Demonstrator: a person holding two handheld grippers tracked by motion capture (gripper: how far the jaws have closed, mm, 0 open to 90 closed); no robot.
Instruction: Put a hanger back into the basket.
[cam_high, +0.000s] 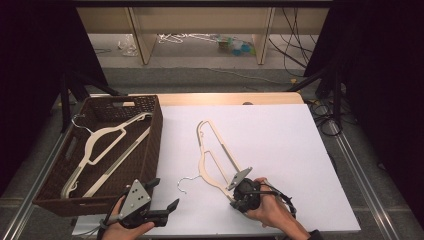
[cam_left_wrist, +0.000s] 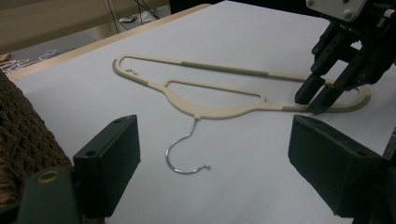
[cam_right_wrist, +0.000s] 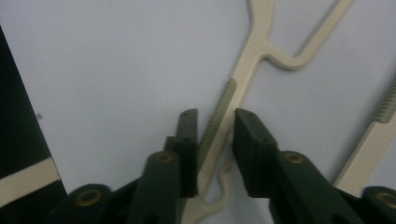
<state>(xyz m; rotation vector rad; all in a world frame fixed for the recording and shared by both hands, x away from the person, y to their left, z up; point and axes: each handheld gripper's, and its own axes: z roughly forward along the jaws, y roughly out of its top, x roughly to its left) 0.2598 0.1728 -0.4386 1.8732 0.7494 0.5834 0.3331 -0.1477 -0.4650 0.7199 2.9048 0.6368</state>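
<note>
The right tool (cam_high: 239, 186) pinches the near shoulder arm of the cream hanger (cam_high: 216, 155), which lies flat on the white worktop (cam_high: 280, 150). Gripping at the ribbed end leaves the wire hook (cam_left_wrist: 187, 151) free and probably gives leverage for lifting. The left tool (cam_high: 162, 194) waits beside the wicker basket (cam_high: 150, 150) with its jaws spread and empty. A second hanger (cam_high: 107, 145) already rests in the basket.
</note>
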